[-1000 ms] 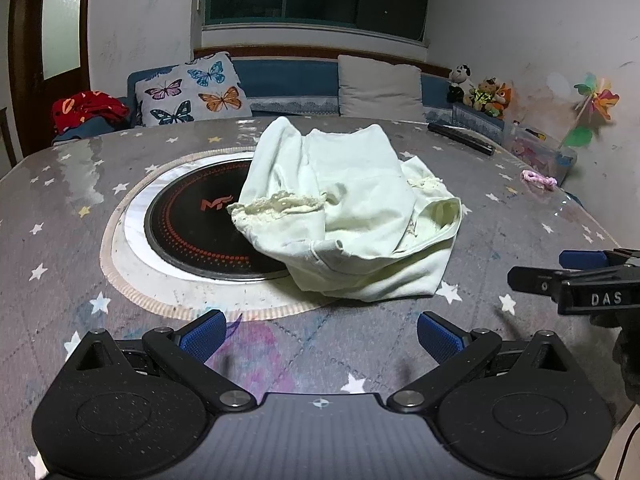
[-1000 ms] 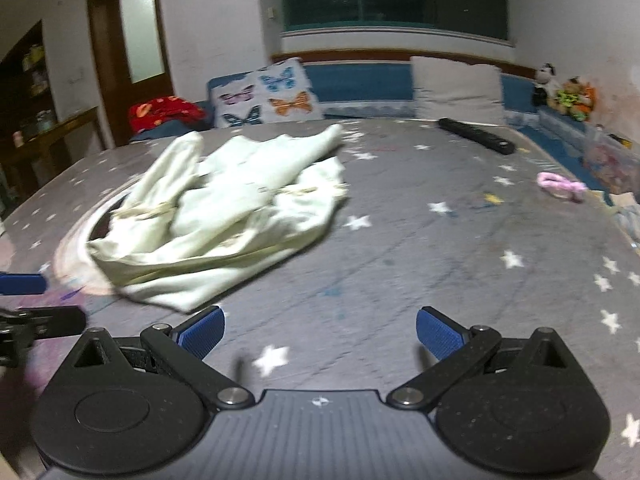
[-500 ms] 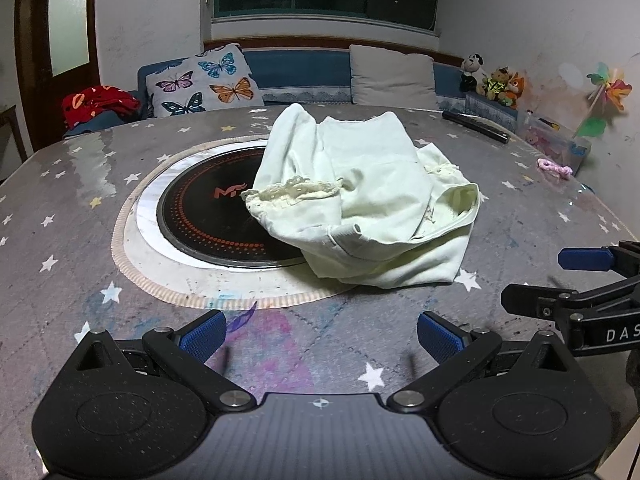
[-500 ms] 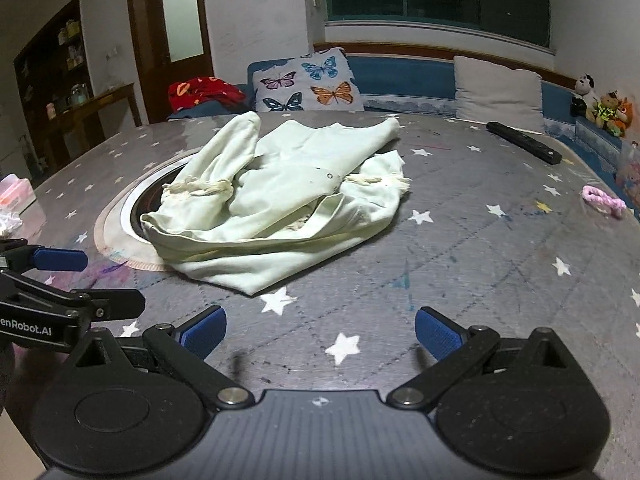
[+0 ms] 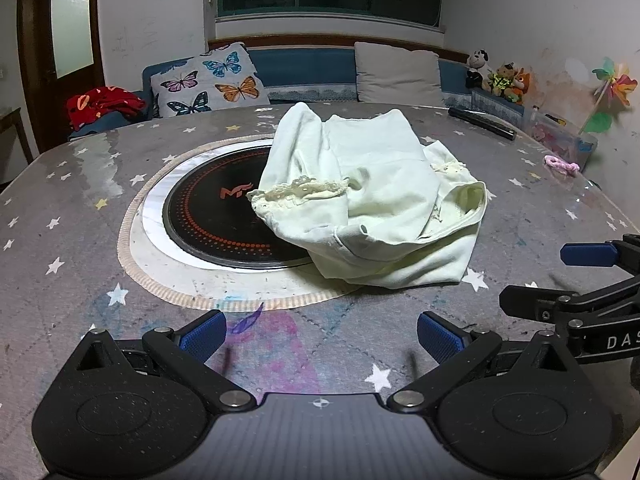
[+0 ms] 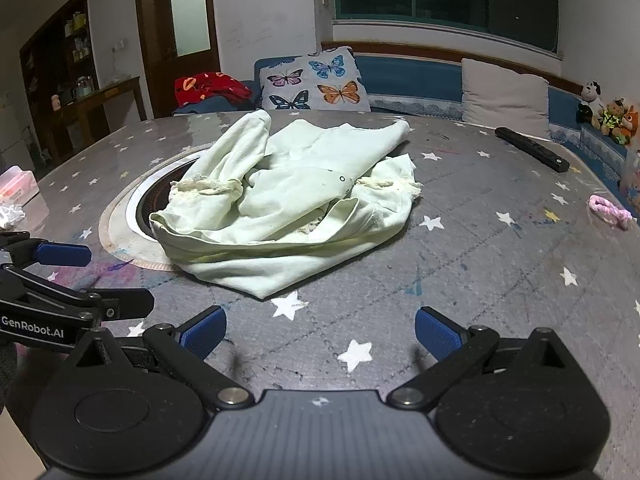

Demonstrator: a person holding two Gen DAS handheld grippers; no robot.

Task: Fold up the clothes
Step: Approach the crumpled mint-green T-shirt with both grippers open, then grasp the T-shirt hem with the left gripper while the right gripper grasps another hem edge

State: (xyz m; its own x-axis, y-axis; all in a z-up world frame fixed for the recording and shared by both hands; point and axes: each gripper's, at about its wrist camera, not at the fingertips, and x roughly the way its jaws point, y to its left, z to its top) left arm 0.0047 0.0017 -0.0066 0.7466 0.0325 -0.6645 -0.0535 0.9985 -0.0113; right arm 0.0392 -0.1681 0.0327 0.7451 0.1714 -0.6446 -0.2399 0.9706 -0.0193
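Staging pre-grasp: we're holding left gripper (image 5: 320, 332) and right gripper (image 6: 320, 330) spread, empty, short of crumpled pale-green garment (image 5: 372, 208) lying half over hotplate (image 5: 212, 216). Next we're needing hem corners, then flattening.

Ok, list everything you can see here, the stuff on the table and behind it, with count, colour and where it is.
garment: one, pale green, crumpled mid-table, partly over the hotplate
hotplate: one, black with red dots, set in the table centre
table: one, grey cover with stars
remote: one, black, far right of table
hair tie: one, pink, right table edge
tissue box: one, pinkish, left table edge
butterfly cushion: one, white, on the bench
plain cushion: one, beige, on the bench
red cloth: one, bench's left end
plush toys: a small group, right corner
pinwheel: one, multicoloured, right wall
left gripper: black, blue pads, open, empty
right gripper: same, open, empty
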